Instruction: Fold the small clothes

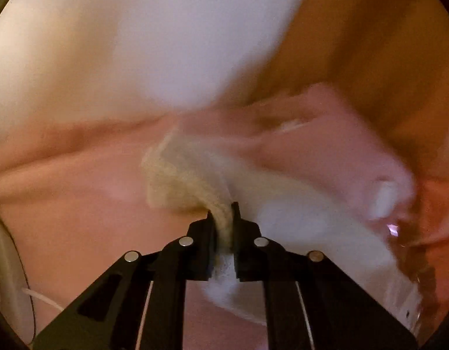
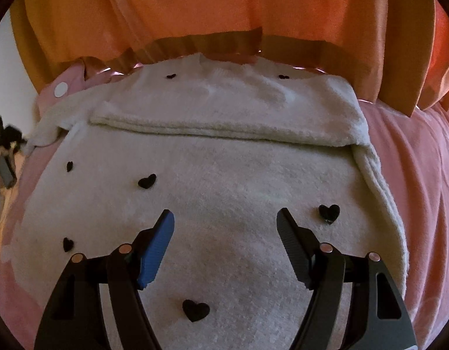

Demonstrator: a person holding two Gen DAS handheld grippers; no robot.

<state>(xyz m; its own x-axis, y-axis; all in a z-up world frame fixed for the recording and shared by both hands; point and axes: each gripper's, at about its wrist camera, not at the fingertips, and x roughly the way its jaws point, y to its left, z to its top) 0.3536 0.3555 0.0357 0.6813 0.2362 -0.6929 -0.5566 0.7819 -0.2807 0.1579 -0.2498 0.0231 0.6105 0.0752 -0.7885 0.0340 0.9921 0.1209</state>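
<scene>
- Left wrist view, blurred: left gripper [image 1: 223, 221] clenched on a cream sweater [image 1: 177, 175] edge, lifted over the pink sheet [image 1: 78, 218]; fold unfinished.
- Right wrist view: right gripper [image 2: 225, 233] released, empty, above the sweater [image 2: 224, 180] lying on the sheet [image 2: 413, 189]; one sleeve [image 2: 218, 122] already folded across.

Warm dim light, motion blur, fisheye vignette

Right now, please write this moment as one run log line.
left gripper: shut on white sweater edge | right gripper: open above sweater | surface: pink sheet
</scene>
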